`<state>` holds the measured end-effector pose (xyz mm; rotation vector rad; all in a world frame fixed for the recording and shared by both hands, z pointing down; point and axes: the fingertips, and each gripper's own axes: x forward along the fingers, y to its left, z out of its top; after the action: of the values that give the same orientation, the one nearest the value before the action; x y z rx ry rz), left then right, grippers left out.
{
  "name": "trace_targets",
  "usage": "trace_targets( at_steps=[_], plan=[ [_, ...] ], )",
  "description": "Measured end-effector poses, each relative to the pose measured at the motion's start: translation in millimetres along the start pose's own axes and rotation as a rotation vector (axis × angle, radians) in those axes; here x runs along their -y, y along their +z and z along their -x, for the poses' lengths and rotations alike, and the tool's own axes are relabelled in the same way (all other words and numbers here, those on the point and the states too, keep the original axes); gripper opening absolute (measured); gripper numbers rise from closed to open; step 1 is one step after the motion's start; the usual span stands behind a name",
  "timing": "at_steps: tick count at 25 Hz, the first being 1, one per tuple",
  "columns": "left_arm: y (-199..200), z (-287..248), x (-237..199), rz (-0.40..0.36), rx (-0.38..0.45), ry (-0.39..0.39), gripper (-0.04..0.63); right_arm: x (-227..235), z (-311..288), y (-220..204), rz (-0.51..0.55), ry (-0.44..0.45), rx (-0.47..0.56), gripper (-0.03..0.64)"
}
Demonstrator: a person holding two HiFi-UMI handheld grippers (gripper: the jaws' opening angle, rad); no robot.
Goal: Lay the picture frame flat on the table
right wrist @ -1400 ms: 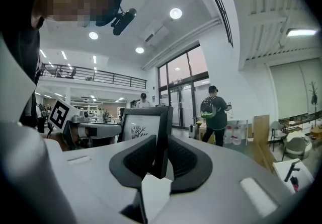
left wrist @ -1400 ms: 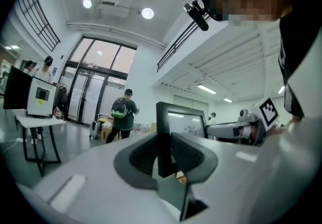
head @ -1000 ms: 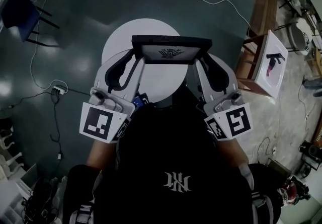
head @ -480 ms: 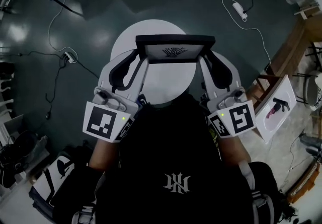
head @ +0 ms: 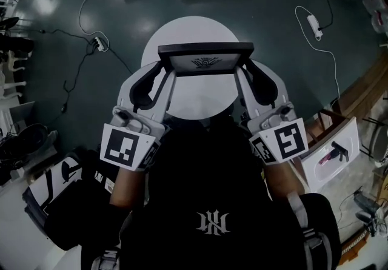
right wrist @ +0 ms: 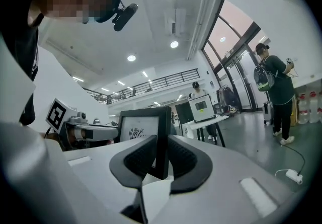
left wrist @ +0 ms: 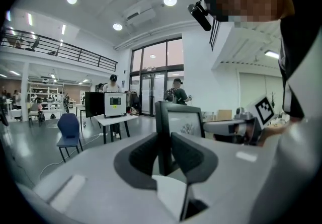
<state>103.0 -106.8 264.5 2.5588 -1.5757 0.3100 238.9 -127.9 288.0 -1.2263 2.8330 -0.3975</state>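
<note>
Gripping the frame (head: pixel 206 59) by its two side edges, a person in a black shirt holds it upright over the near half of a round white table (head: pixel 194 29). The picture side faces the body. Both forearms are drawn in close to the chest. The left gripper (head: pixel 165 74) and right gripper (head: pixel 242 74) reach forward roughly level and angle slightly inward toward each other, their marker cubes (head: pixel 124 147) just ahead of the shirt. In the left gripper view the jaws stand partly closed, ribbed pads (left wrist: pixel 143 155) pressed against both faces of the frame's dark side bar. The right gripper view shows the same clamp on the opposite bar, pads (right wrist: pixel 183 157) tight on the wood, with the drawing under glass in sight beyond. Whether the bottom edge touches the tabletop cannot be made out from any view. A power strip (head: pixel 313 23) and its cable lie on the dark floor beyond the table.
</note>
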Motion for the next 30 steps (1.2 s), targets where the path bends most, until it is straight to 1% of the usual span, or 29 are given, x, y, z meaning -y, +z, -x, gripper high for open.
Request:
trace_targets(
  at_steps=[3,5,7,10,13,17,21,23,25,28,29,30],
  plan=[
    [-16,-6,-1,0.013,-0.045,0.005,0.081,5,-3,-17,-0.025,0.008,-0.029,0.054],
    [-29,-7,-18,0.029,-0.063,0.004,0.082,1,-19,-31,-0.037,0.005,-0.049,0.054],
    [-41,-10,-37,0.046,-0.061,-0.001,0.081,-3,-37,-45,-0.042,-0.002,-0.073,0.054],
    [-61,-20,-51,0.075,-0.094,-0.036,0.081,1,-53,-64,-0.051,-0.039,-0.116,0.054],
    [-89,-32,-64,0.119,-0.168,-0.088,0.082,7,-67,-87,-0.083,-0.098,-0.168,0.054],
    [-133,-55,-97,0.151,-0.195,-0.116,0.083,17,-105,-129,-0.095,-0.131,-0.214,0.054],
    [-179,-73,-97,0.209,-0.253,-0.155,0.081,35,-113,-171,-0.13,-0.174,-0.272,0.054],
    [-203,-79,-101,0.24,-0.284,-0.159,0.081,39,-118,-197,-0.157,-0.187,-0.315,0.054],
    [-228,-84,-111,0.265,-0.307,-0.152,0.081,38,-125,-224,-0.175,-0.19,-0.349,0.054],
    [-253,-92,-121,0.285,-0.283,-0.15,0.081,34,-132,-259,-0.206,-0.176,-0.383,0.054],
    [-264,-92,-122,0.288,-0.294,-0.15,0.081,33,-133,-269,-0.213,-0.17,-0.393,0.054],
    [-277,-90,-124,0.288,-0.327,-0.148,0.081,32,-134,-278,-0.221,-0.165,-0.402,0.054]
  ],
)
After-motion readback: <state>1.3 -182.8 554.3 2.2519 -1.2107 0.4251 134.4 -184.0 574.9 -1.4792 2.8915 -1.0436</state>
